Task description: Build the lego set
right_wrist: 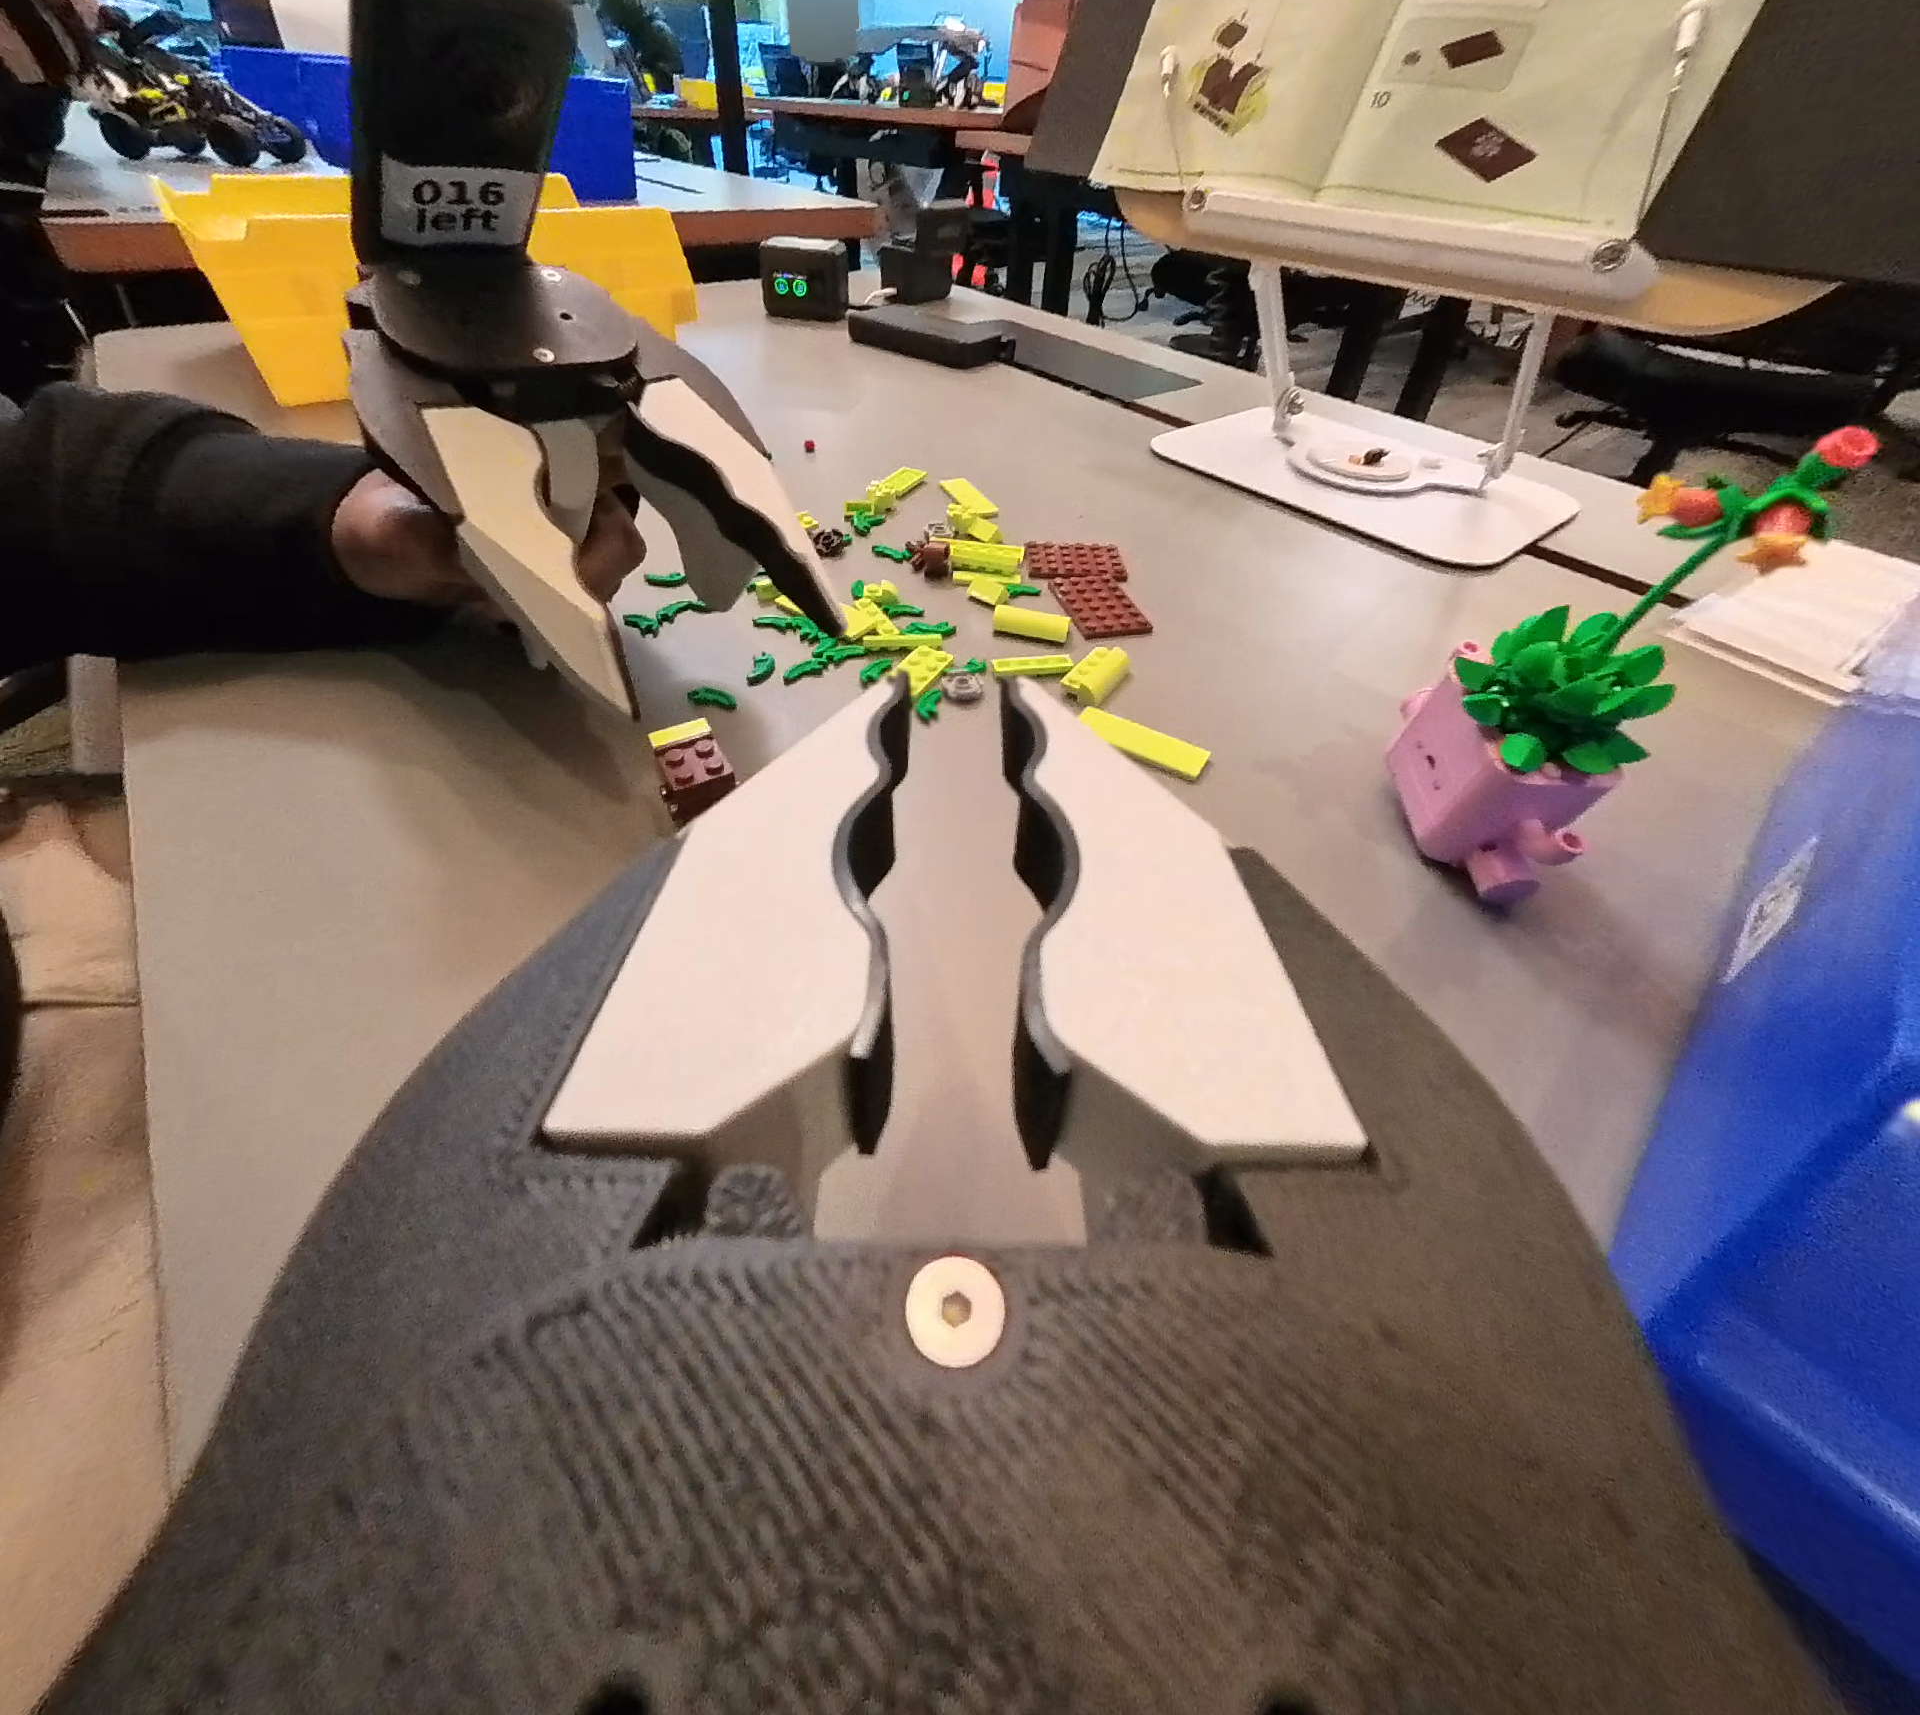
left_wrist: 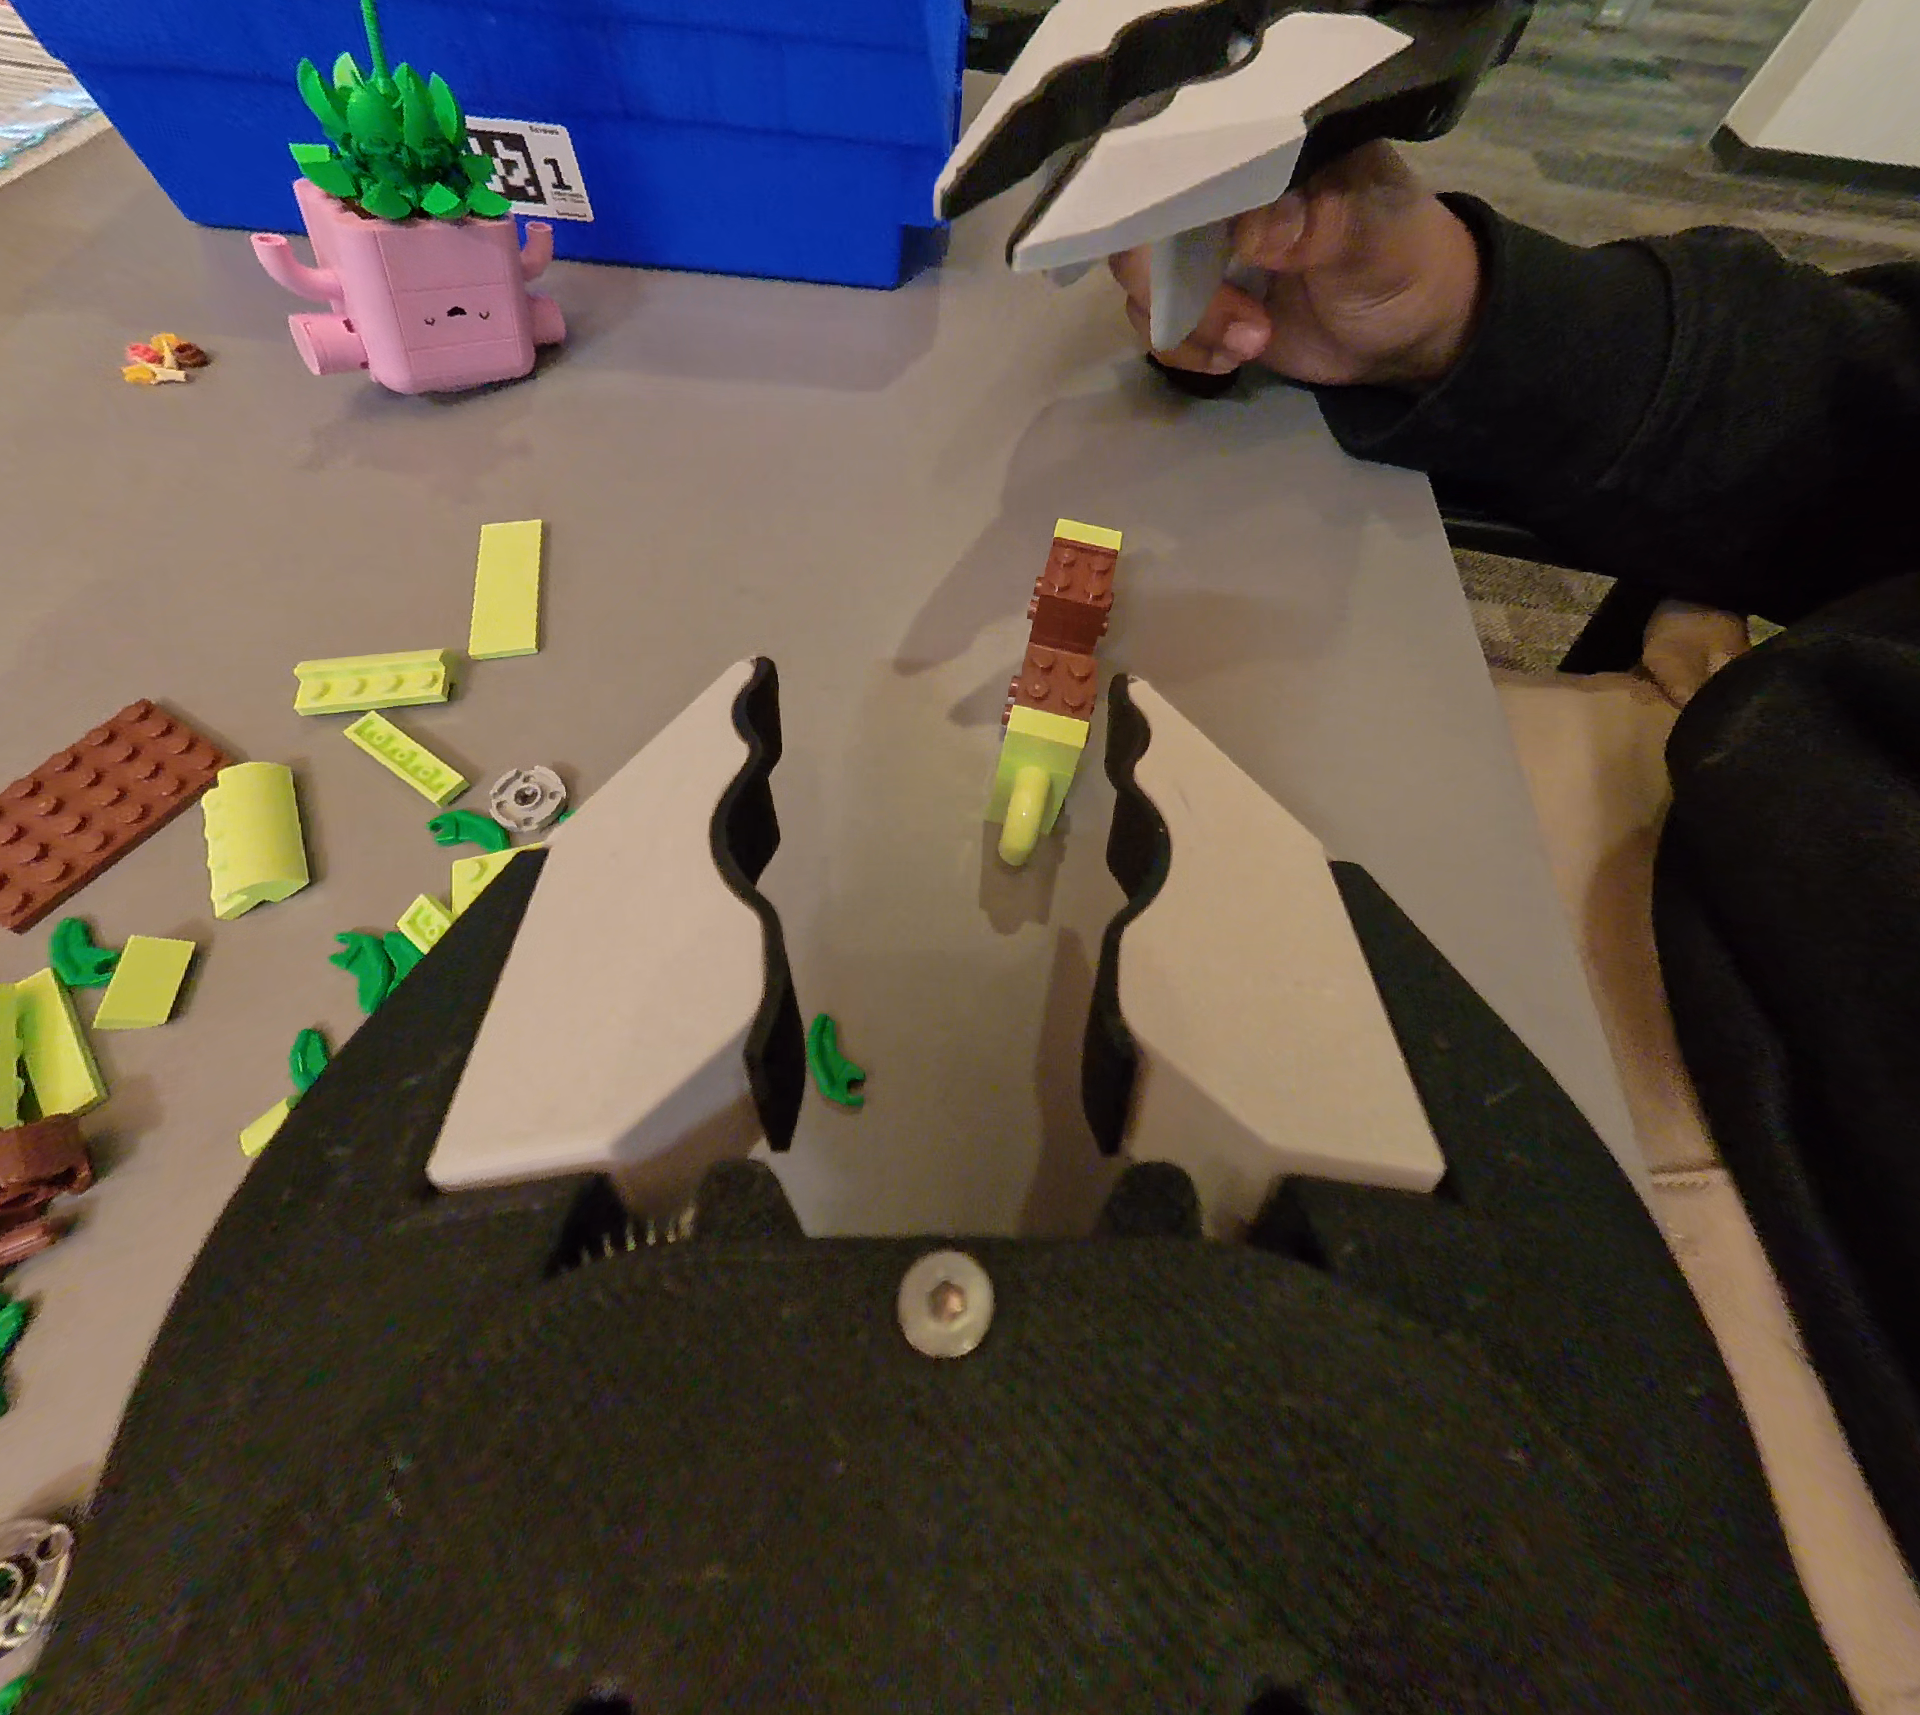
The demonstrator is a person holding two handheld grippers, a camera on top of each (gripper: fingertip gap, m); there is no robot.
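- Jaws of the left gripper (left_wrist: 940,678) gape wide, empty, low over the grey table (left_wrist: 727,460).
- Brown-and-lime lego assembly (left_wrist: 1065,668) lies just inside its right fingertip, at one o'clock.
- Right gripper (right_wrist: 951,694), narrowly parted and empty, hovers.
- Loose lime and green pieces (right_wrist: 935,585) lie at twelve o'clock; pink pot plant (right_wrist: 1496,761) at two; blue bin (right_wrist: 1787,1146) at three.

- Even indoor light is falling from overhead, casting soft shadows on the grey table (left_wrist: 727,460) ahead of the left gripper (left_wrist: 940,689).
- Wide-angle distortion is bending edges; the blue bin (right_wrist: 1787,1094) is blurring beside the right gripper (right_wrist: 951,694).
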